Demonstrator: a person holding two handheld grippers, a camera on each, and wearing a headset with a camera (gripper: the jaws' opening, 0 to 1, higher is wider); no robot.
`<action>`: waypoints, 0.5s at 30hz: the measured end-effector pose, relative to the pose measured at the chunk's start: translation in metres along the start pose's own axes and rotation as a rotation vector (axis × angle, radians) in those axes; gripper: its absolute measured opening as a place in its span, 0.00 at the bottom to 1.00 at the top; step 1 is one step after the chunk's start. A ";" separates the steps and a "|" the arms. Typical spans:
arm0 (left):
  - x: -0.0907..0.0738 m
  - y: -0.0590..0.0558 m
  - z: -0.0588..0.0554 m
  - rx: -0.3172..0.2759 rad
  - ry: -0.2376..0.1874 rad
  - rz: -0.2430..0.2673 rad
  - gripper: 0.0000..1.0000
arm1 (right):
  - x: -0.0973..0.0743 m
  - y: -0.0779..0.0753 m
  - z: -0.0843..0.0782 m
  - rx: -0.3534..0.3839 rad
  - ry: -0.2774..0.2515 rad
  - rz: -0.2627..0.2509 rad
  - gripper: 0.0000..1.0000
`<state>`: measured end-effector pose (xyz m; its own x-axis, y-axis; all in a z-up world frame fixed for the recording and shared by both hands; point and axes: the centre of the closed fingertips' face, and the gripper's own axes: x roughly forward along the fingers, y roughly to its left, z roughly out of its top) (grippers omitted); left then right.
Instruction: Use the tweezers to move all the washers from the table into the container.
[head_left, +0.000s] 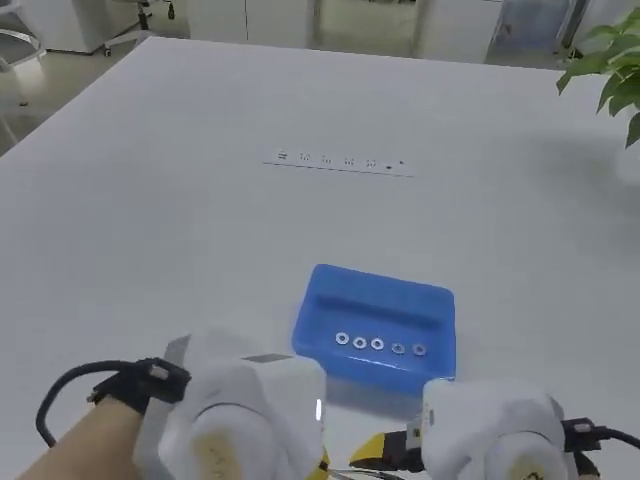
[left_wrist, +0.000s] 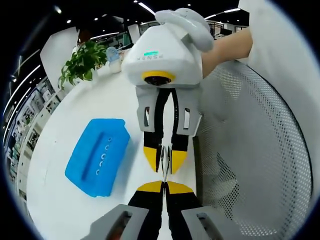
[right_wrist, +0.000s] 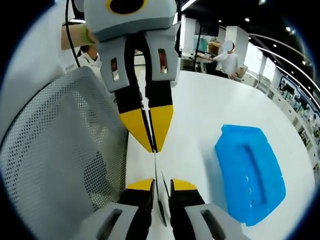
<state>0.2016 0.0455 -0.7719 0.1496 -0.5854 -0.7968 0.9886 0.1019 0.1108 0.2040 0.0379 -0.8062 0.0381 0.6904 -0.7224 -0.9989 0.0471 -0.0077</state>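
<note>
looks like the wrap-up: five washers (head_left: 378, 344) sit in a row inside the blue container (head_left: 330, 290), left claw (left_wrist: 164, 184) and right claw (right_wrist: 161, 182) both pinch the tweezers (right_wrist: 156, 165) just beside it, so next is probably checking around it for strays.

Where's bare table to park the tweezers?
Bare table left of the blue container, and between it and the far strip. Crowded at the near edge, where left gripper and right gripper meet on the tweezers.
</note>
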 end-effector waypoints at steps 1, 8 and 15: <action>0.001 0.000 -0.002 -0.012 0.003 -0.003 0.00 | -0.003 0.001 0.001 0.002 -0.009 -0.005 0.17; 0.012 0.002 -0.021 -0.045 0.062 -0.021 0.00 | -0.037 -0.001 -0.013 0.097 -0.039 -0.099 0.27; 0.024 0.002 -0.035 -0.042 0.207 -0.052 0.00 | -0.087 -0.026 -0.044 0.268 -0.008 -0.318 0.33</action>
<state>0.2066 0.0600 -0.8115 0.0874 -0.4132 -0.9064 0.9927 0.1117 0.0448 0.2251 -0.0548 -0.7738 0.3452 0.6167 -0.7075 -0.8944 0.4445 -0.0489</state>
